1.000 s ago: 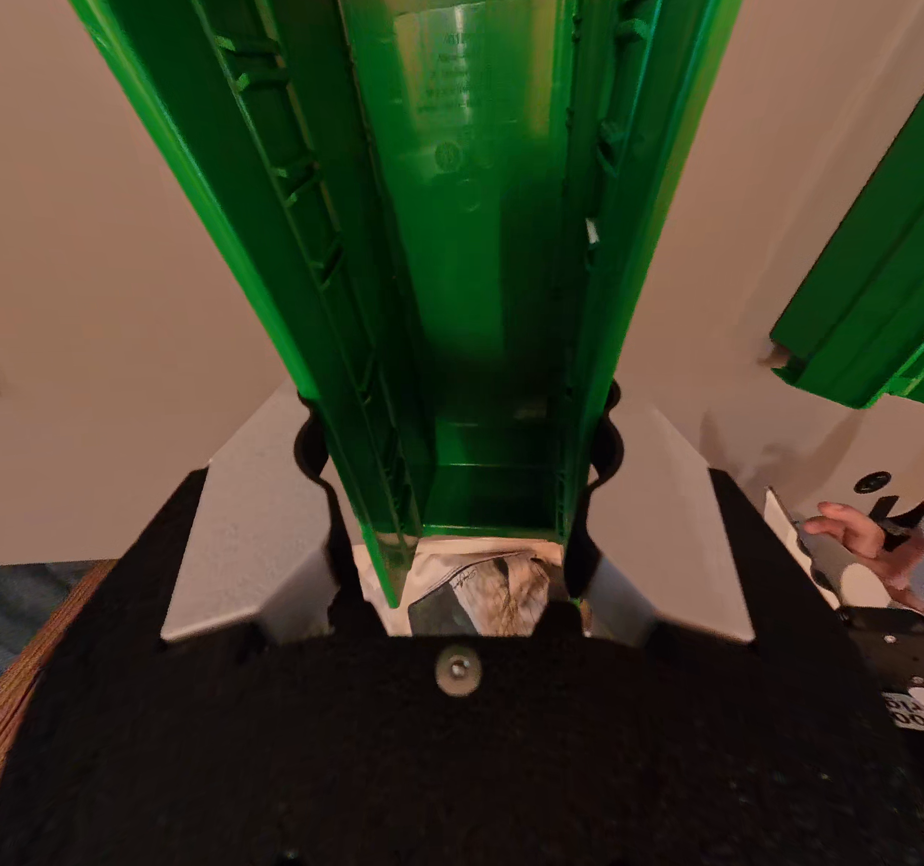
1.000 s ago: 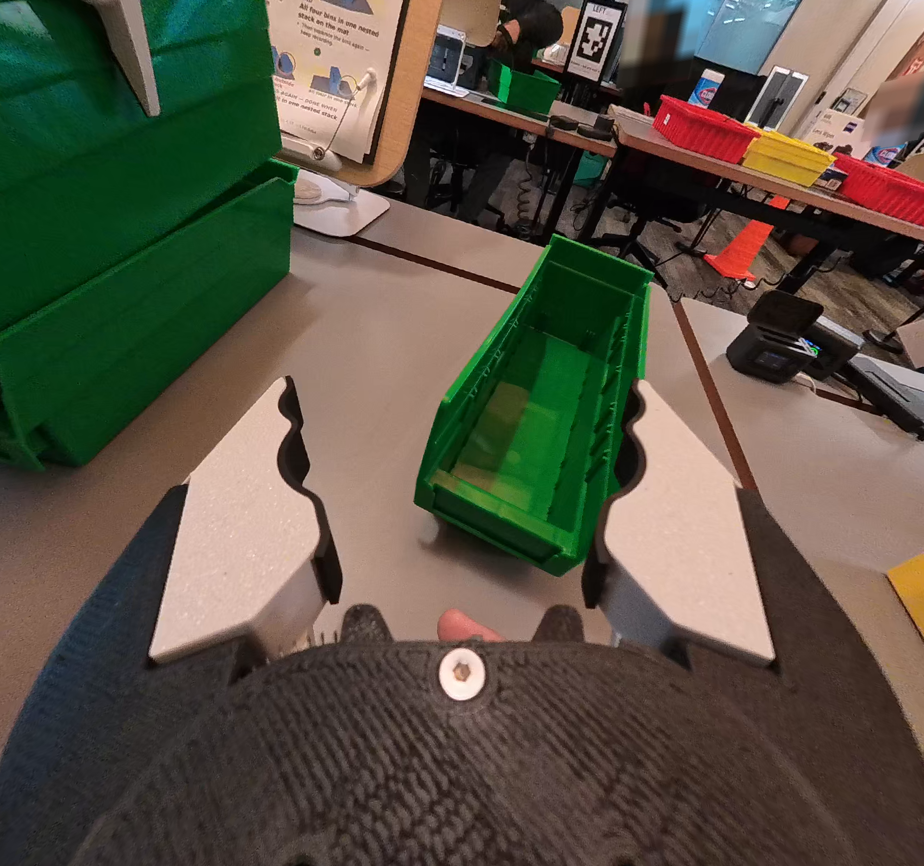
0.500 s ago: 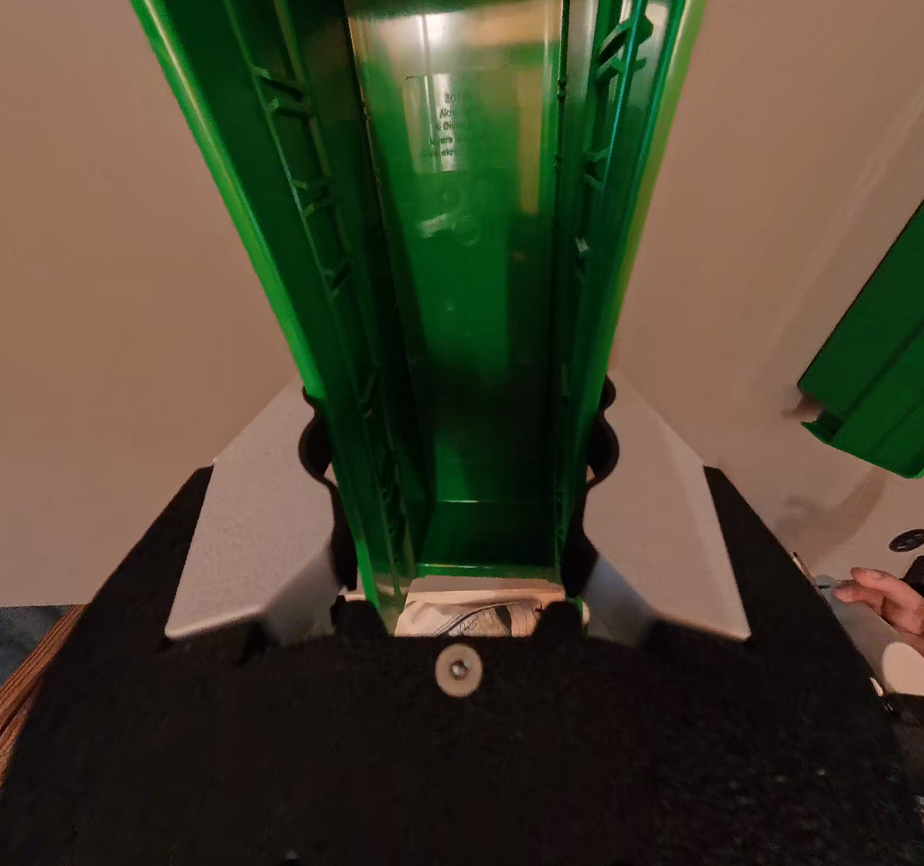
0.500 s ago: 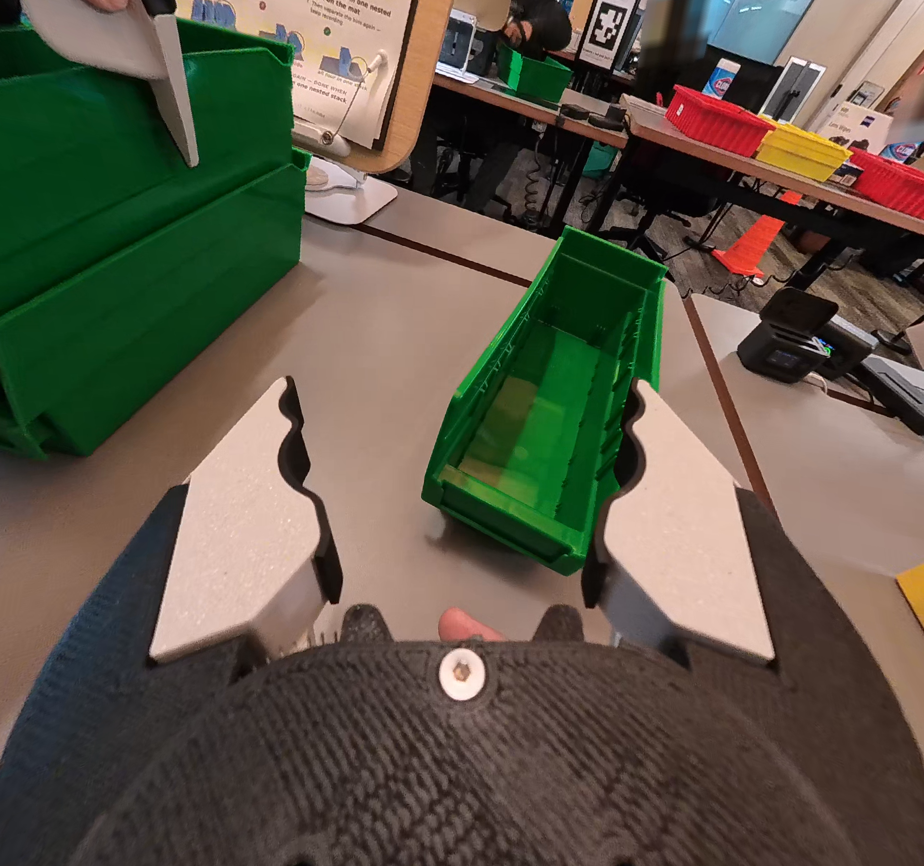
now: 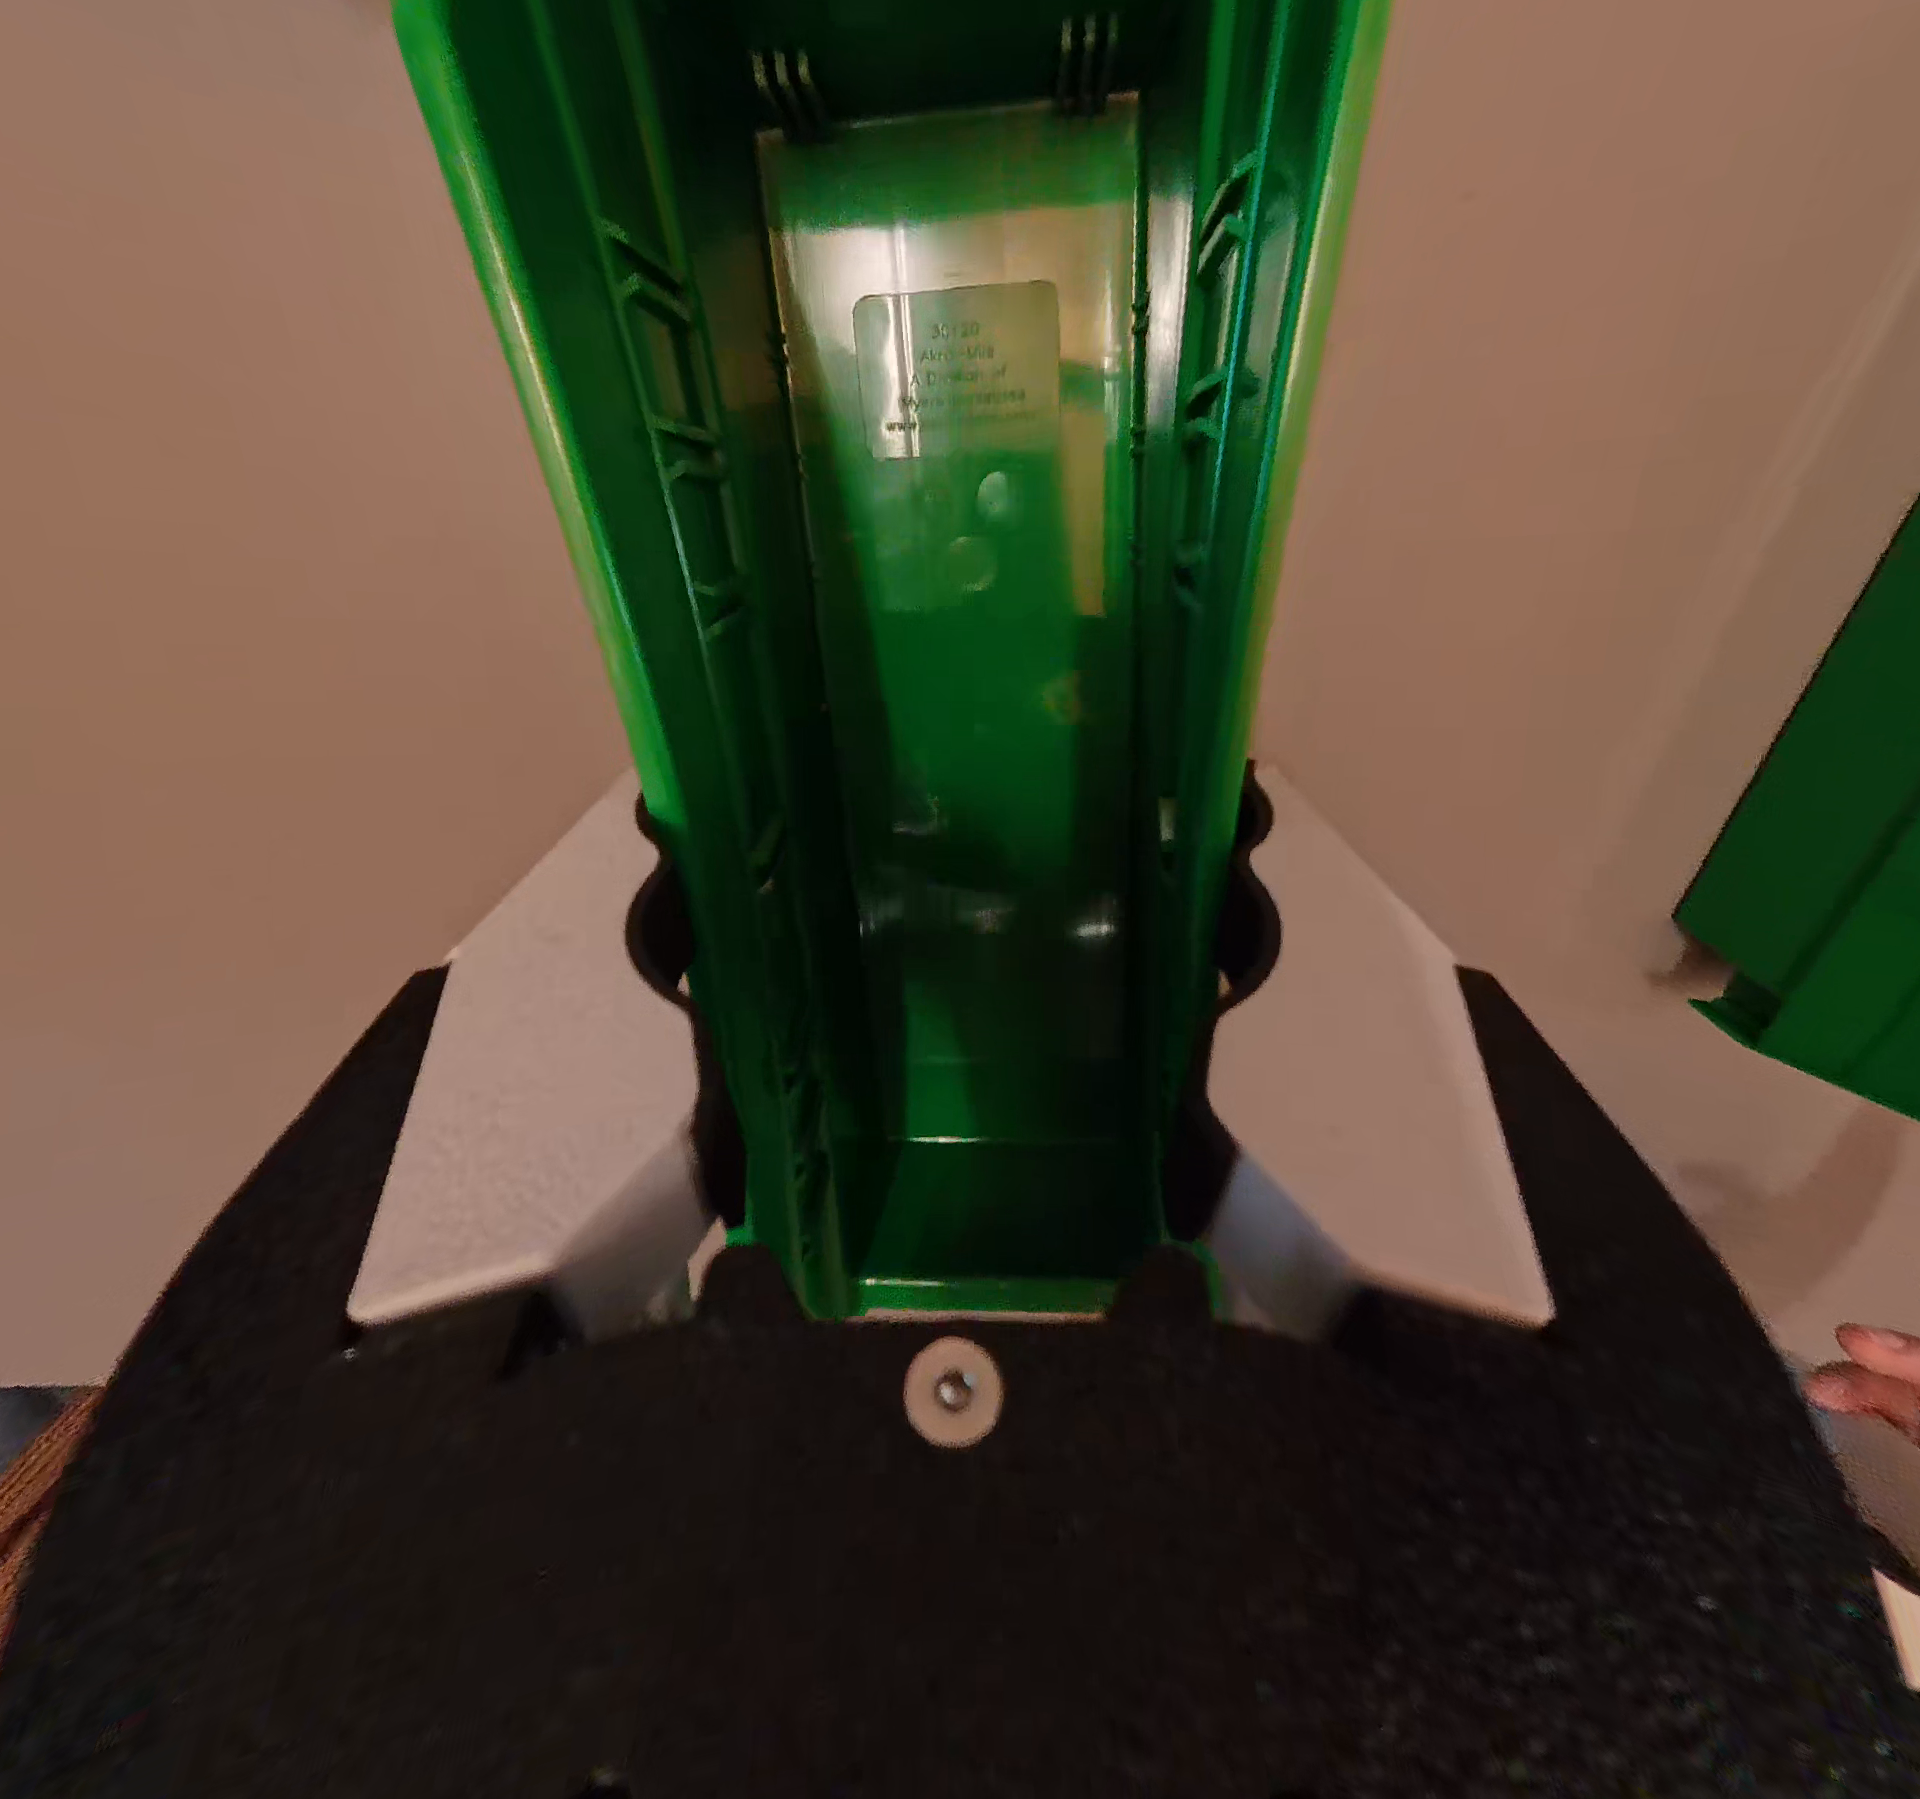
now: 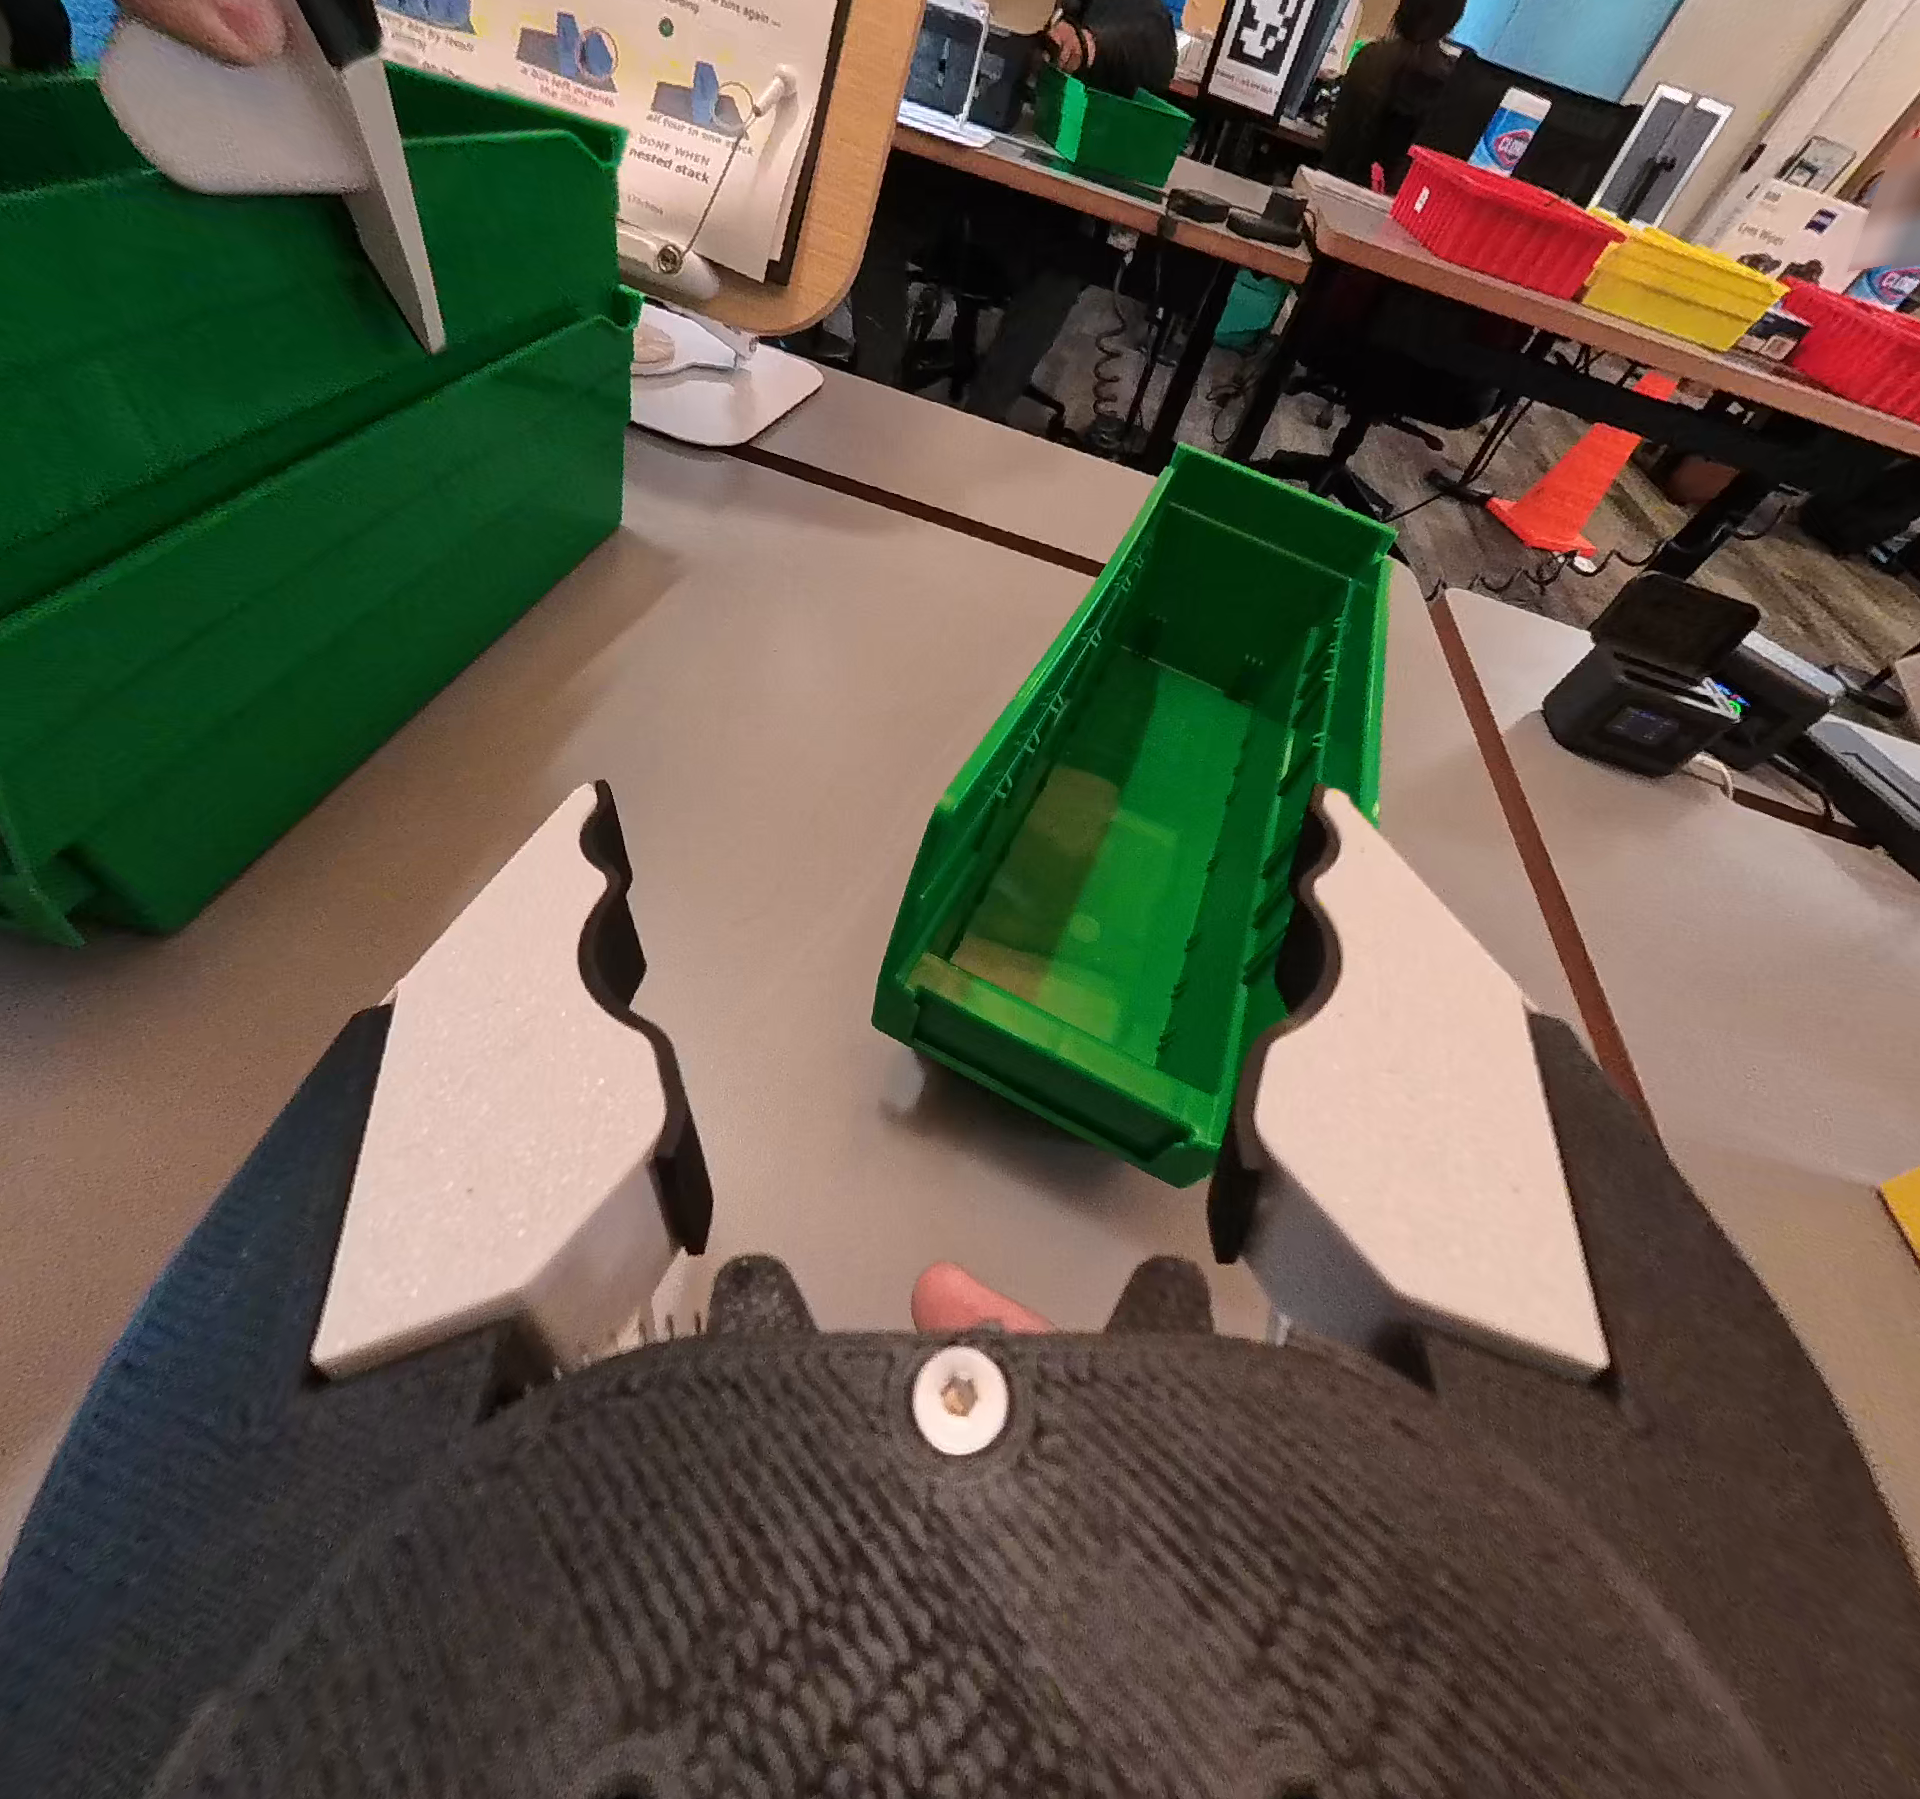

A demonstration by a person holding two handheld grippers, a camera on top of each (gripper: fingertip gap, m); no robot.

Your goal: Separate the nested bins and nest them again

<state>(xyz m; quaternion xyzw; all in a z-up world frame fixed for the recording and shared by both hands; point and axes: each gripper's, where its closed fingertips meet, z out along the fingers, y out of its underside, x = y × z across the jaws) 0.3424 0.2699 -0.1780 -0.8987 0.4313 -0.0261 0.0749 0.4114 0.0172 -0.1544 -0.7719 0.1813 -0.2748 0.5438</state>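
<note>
Grey table (image 6: pixel 790 669), single green bin (image 6: pixel 1143 845) at centre, green nested stack (image 6: pixel 270 544) at left, white stand base (image 6: pixel 717 383) behind.

In the left wrist view, the green bin (image 5: pixel 966 523) between the fingers (image 5: pixel 540 1053) runs off the top edge, so its far end is unseen, and the moulded panel on its floor is too dim to read. A second green bin (image 5: pixel 1829 876) is cut by the right edge, as is a hand (image 5: pixel 1875 1375) lower down. In the right wrist view, the stacked green bins (image 6: pixel 260 544) leave the left edge, the left gripper (image 6: pixel 312 118) over them shows only partly, and the lone bin (image 6: pixel 1132 845) hides behind the right finger (image 6: pixel 1413 1053).
</note>
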